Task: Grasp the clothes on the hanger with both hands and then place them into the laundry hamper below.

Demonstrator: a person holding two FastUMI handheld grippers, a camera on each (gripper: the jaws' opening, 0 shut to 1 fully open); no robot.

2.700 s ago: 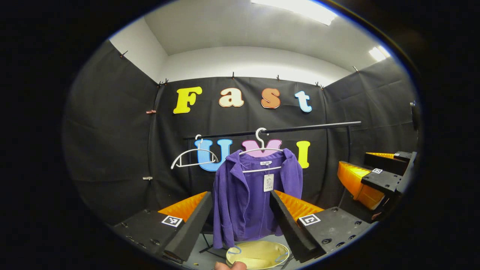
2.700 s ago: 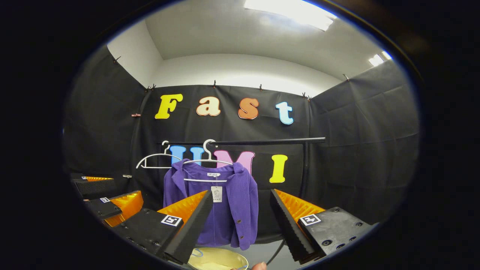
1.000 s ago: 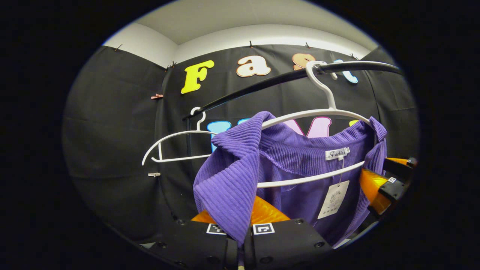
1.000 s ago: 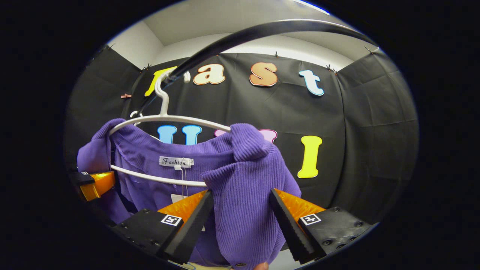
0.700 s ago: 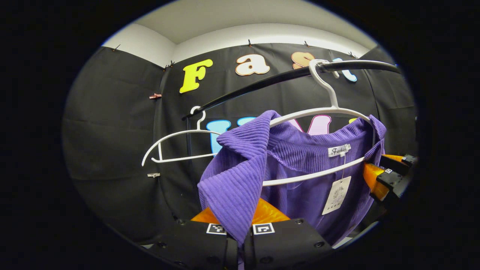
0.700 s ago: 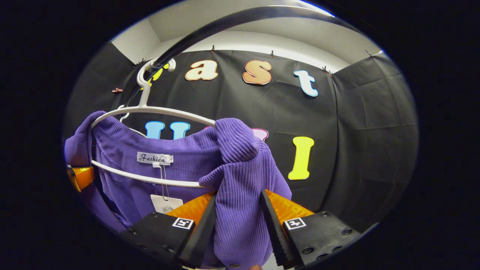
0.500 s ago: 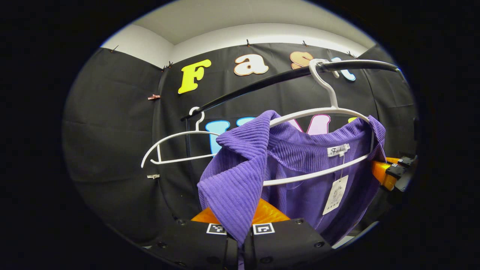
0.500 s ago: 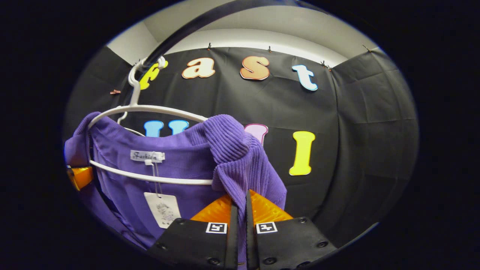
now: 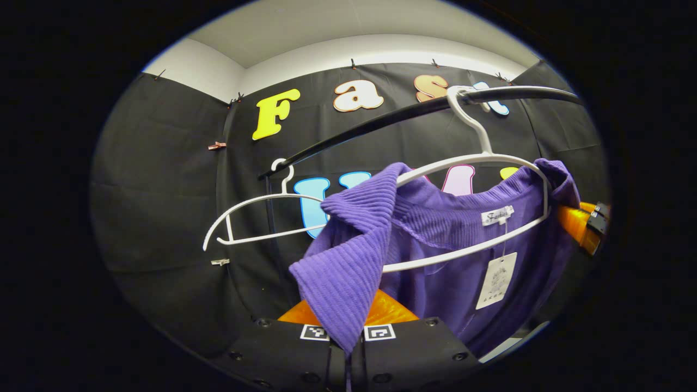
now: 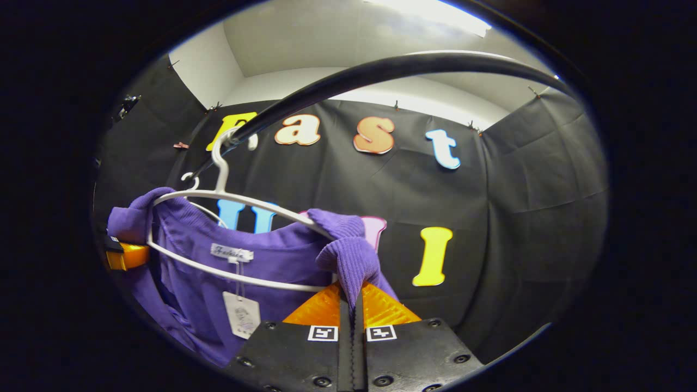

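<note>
My left gripper view rides my left gripper [image 9: 347, 348], close under the jacket [image 9: 435, 245] at one shoulder, tilted up at the rail [image 9: 381, 117]. My right gripper view rides my right gripper [image 10: 351, 326], at the other shoulder, also tilted up. Both share the jacket, hanger [image 10: 239, 201], rail and booth wall.

Ribbed purple garment [image 9: 348, 261] with a white tag [image 9: 496, 280]; white hanger [image 9: 479, 158] carrying it, a second bare white hanger [image 9: 245, 204]; black rail [image 9: 381, 117].
</note>
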